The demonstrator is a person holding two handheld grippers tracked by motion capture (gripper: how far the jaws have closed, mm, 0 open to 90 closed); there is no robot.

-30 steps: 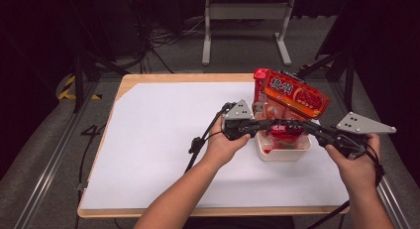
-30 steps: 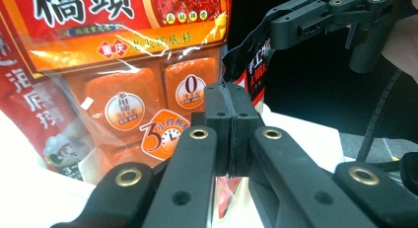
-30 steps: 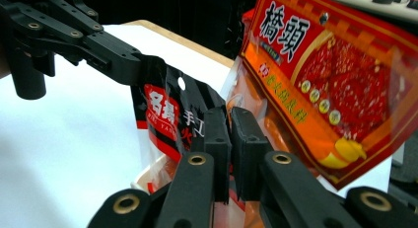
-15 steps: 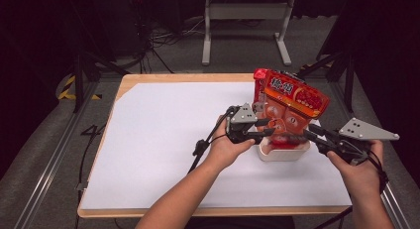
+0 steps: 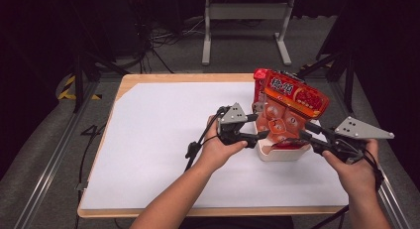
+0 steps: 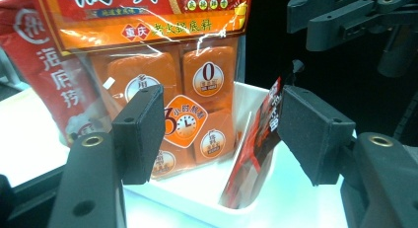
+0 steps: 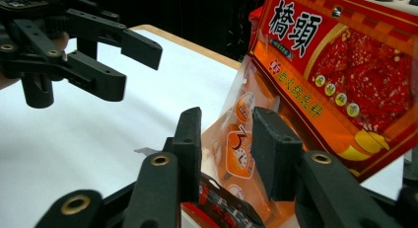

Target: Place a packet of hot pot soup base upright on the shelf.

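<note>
Left gripper [image 5: 261, 136] and right gripper [image 5: 303, 136]: jaws just opened, pads off the orange packet [image 5: 280, 122]. Back both out level, without tipping it from the white tray [image 5: 282, 153].

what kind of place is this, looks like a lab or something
Probably a lab or recording workspace, not a home: a wooden table under a plain white sheet, metal rails along the floor, loose cables behind, dark surroundings.
</note>
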